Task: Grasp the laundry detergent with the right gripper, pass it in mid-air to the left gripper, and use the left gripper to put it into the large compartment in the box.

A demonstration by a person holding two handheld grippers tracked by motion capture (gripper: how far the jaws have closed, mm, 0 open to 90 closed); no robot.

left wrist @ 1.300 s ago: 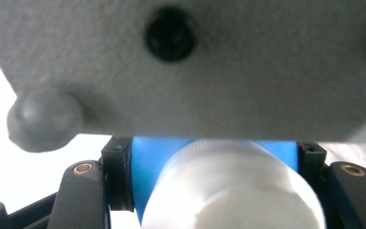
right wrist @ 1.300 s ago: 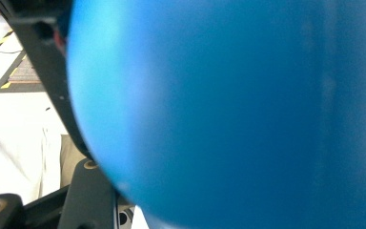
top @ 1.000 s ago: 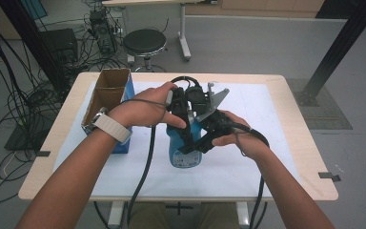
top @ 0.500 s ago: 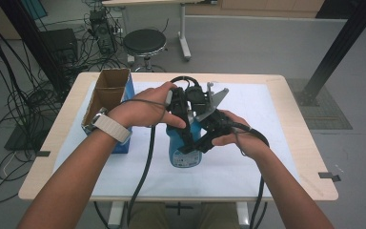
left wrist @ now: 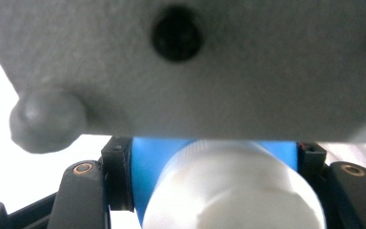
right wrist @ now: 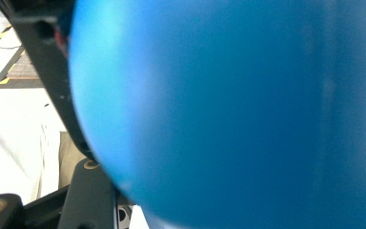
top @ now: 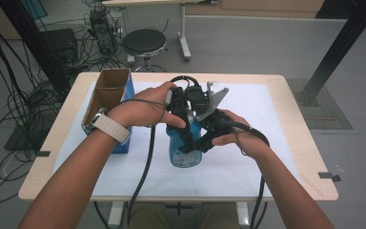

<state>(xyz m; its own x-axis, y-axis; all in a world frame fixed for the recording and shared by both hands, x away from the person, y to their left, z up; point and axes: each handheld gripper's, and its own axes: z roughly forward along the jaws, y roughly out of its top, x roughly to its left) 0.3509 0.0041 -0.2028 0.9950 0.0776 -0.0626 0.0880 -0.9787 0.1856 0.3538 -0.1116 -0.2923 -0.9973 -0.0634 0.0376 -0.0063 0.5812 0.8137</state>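
A blue bottle (top: 185, 157) with a white cap (left wrist: 233, 191) stands upright mid-table on the white sheet, and both grippers are shut on it. My left gripper (top: 187, 136) comes from the upper left. In the left gripper view its jaws close on the blue top part (left wrist: 147, 162), with the cap toward the camera. My right gripper (top: 204, 142) grips the body from the right, and that blue body (right wrist: 228, 109) hides all but one black finger (right wrist: 52, 81). The right gripper's grey plate (left wrist: 195, 71) hangs just over the left gripper's camera.
An open cardboard box (top: 106, 93) with blue sides stands at the table's left, behind my left wrist. A white sheet (top: 267, 114) covers the wooden table (top: 310, 157). Gripper cables (top: 145, 162) trail off the front edge. A stool (top: 144, 43) and cables lie beyond the table.
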